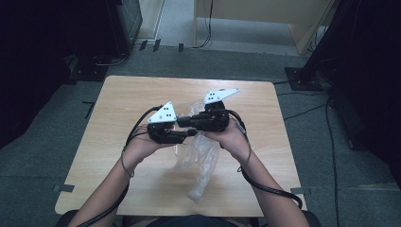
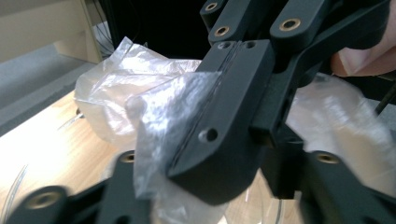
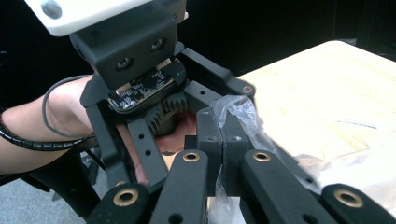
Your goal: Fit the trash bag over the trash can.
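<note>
Hanging above the middle of the wooden desk (image 1: pixel 118 142), the clear plastic bag (image 1: pixel 201 163) was clenched at its upper edge by the right tongs (image 3: pixel 223 140), while the left tongs (image 1: pixel 191 134) stood released just beside that film.

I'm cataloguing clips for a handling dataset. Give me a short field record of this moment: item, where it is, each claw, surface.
item: clear plastic bag, crumpled
position: lifted at its top between both claws, lower end trailing onto the table
right claw: shut on an edge of the bag
left claw: jaws partly closed around the bag beside the right claw; grip not yet clear
surface: light wooden table
</note>
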Demonstrator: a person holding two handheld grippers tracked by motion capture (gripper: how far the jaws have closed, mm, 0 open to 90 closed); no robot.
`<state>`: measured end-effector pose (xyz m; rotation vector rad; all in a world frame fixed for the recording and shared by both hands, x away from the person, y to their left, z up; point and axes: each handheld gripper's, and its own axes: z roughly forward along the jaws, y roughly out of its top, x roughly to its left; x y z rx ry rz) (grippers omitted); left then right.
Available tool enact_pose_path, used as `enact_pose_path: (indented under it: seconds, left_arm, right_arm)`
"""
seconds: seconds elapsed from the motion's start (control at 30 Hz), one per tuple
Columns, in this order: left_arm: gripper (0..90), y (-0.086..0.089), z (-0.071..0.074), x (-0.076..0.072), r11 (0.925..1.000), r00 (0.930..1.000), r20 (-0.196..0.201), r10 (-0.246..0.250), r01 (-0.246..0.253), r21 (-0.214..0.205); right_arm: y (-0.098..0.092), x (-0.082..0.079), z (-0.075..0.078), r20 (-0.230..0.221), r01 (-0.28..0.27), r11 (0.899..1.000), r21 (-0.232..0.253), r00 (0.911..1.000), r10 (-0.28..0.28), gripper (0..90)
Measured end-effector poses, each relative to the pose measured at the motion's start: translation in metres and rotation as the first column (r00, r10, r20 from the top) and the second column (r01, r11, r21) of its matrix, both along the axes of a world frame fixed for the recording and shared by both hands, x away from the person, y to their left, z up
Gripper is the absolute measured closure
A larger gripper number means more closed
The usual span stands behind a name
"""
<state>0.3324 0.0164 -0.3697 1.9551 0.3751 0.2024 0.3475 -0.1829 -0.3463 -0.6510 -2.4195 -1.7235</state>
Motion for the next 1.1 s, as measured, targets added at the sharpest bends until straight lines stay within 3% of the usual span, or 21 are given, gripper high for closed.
enact_pose_path:
  seconds: [0.23,0.4,0.53,0.67,0.87,1.0,1.1]
  left_arm:
    - [78.3,0.006,0.001,0.002,0.9992,0.9984,-0.047,0.03,-0.028,0.028]
    - [80.7,0.014,0.003,0.004,0.9987,0.9969,-0.067,0.042,-0.04,0.033]
    - [80.9,0.019,0.004,0.005,0.9986,0.9952,-0.086,0.048,-0.046,0.026]
    - [80.9,0.023,0.006,0.005,0.9985,0.9933,-0.104,0.05,-0.048,0.027]
    - [80.9,0.028,0.01,0.005,0.9985,0.9908,-0.124,0.054,-0.052,0.014]
    - [81.0,0.031,0.012,0.004,0.9989,0.9889,-0.141,0.047,-0.047,0.005]
    - [81.0,0.032,0.014,0.004,0.9993,0.9881,-0.15,0.035,-0.036,-0.004]
  right_arm:
    - [-0.002,0.0,0.001,-0.003,-0.008,1.0,0.007,1.0,0.008,76.6]
    - [-0.012,0.0,0.005,0.032,0.024,1.0,-0.014,0.9992,-0.024,67.8]
    - [-0.02,0.003,0.005,0.034,0.049,0.999,-0.002,0.9982,-0.049,66.1]
    - [-0.034,0.007,0.008,0.038,0.1,0.995,-0.008,0.9943,-0.099,69.4]
    - [-0.05,0.012,0.006,0.062,0.184,0.982,-0.04,0.9814,-0.182,76.0]
    - [-0.055,0.014,-0.004,0.071,0.222,0.969,-0.108,0.974,-0.215,78.6]
    - [-0.052,0.015,-0.01,0.062,0.212,0.967,-0.14,0.9768,-0.205,78.9]
